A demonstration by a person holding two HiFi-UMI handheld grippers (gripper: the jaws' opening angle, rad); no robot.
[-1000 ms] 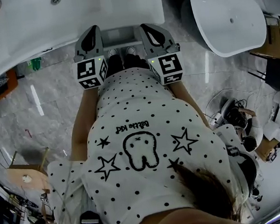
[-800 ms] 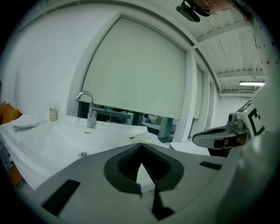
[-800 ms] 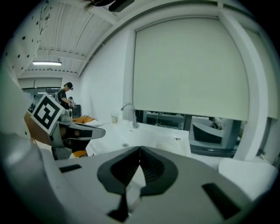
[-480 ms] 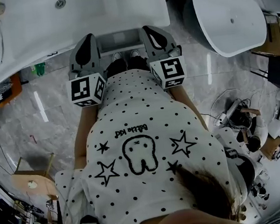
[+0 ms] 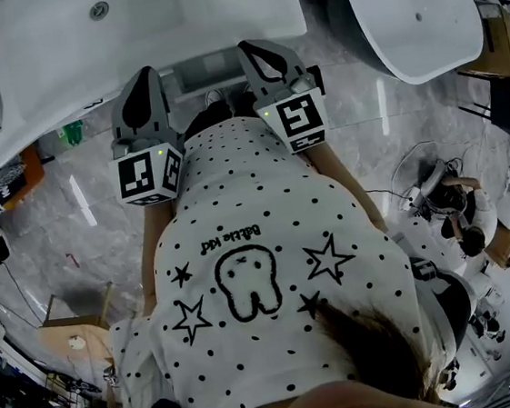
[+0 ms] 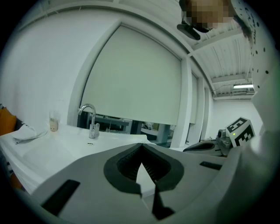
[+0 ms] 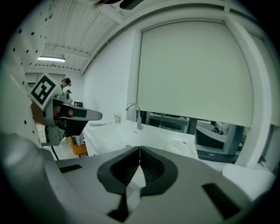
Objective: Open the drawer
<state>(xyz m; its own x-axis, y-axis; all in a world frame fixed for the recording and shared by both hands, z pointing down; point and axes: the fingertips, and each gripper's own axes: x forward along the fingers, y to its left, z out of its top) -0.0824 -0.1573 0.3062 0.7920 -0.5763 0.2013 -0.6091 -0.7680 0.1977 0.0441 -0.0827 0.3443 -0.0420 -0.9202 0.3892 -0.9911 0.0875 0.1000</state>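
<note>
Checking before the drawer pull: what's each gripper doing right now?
Left gripper: closed, holding nothing.
Right gripper: closed, holding nothing.

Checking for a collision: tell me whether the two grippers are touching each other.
Apart. The head view shows a clear gap between the left gripper and the right gripper; the left gripper view shows the right one off to its side.

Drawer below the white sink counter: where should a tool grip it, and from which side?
Likely the top front lip of the drawer, which juts out under the counter; come from the person's side, pinching down over that lip. No handle shows.
</note>
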